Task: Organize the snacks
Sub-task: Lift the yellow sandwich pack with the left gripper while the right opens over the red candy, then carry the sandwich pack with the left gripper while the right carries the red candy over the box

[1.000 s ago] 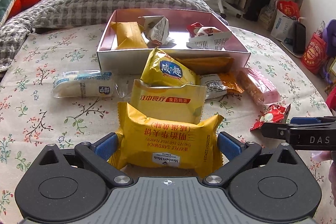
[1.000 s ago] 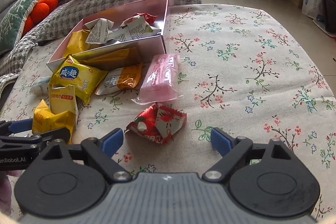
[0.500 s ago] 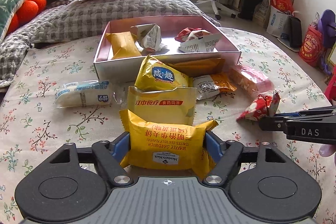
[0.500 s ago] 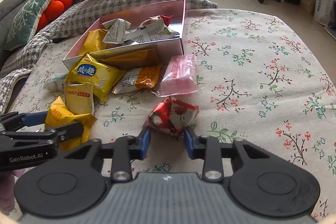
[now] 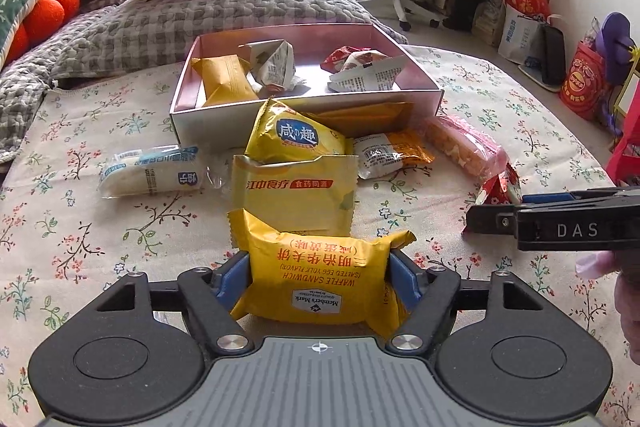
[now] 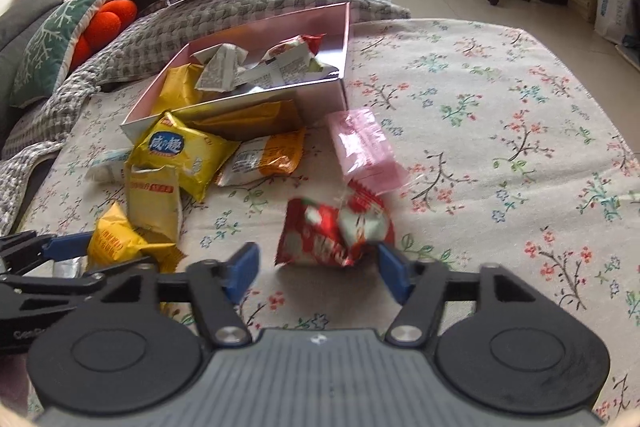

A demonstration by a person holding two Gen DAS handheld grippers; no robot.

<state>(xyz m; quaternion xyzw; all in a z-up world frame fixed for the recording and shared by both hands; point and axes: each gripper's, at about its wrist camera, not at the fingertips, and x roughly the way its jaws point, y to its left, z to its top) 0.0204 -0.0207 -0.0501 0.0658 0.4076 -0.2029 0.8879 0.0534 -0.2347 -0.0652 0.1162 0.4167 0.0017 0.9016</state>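
**Left claw pinches waffle pack, right claw spreading around red packet**

Waffle sandwich pack, yellow, printed upside down to the camera, sits between the blue pads of the left gripper; pads press both sides, its lower edge hidden behind the gripper body. Red packet, crinkled red-white foil, print blurred and unreadable, lies on the floral cloth between the fingers of the right gripper; the jaws are opening, right pad at its edge, left pad clear of it.

Landmark: pink box, open top, beyond both packs. Inside it: a yellow pack at the left, a crumpled white wrapper mid, a red-white wrapper and a folded white wrapper at the right; their labels are too small to read. Against the box's near wall: a yellow bag with blue circle, an orange pack partly hidden behind it. Nearer than that, a flat yellow sachet touching the waffle pack. Left of the box front, a white-blue roll pack. Right of it, an orange-white pack and a pink pack.
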